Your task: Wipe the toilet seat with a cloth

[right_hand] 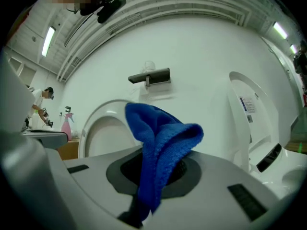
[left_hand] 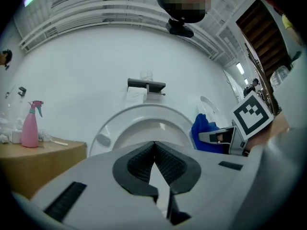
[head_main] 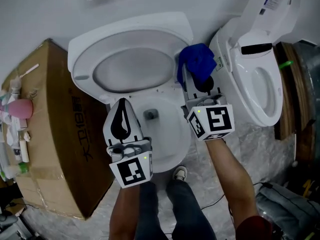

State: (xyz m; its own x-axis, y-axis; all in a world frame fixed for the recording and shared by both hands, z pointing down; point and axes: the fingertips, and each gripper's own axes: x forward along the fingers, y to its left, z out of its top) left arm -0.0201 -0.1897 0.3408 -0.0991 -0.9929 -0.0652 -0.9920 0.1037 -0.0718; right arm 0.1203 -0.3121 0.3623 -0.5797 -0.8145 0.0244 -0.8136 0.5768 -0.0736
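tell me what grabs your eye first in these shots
The bright blue cloth stands out most, clamped in the right hand-held gripper beside the raised lid of the white toilet. The left hand-held gripper is shut and empty just in front of it, and a pink spray bottle stands on a cardboard box at the left.

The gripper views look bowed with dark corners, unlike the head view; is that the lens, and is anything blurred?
Yes, the lens. Left gripper view: wall lines bow, corners go black, the near jaws look soft. Right gripper view: same bowing; the blue cloth shows its knit sharply; a ceiling strip light glares. Head view: little bending, soft even light on the toilet lid.
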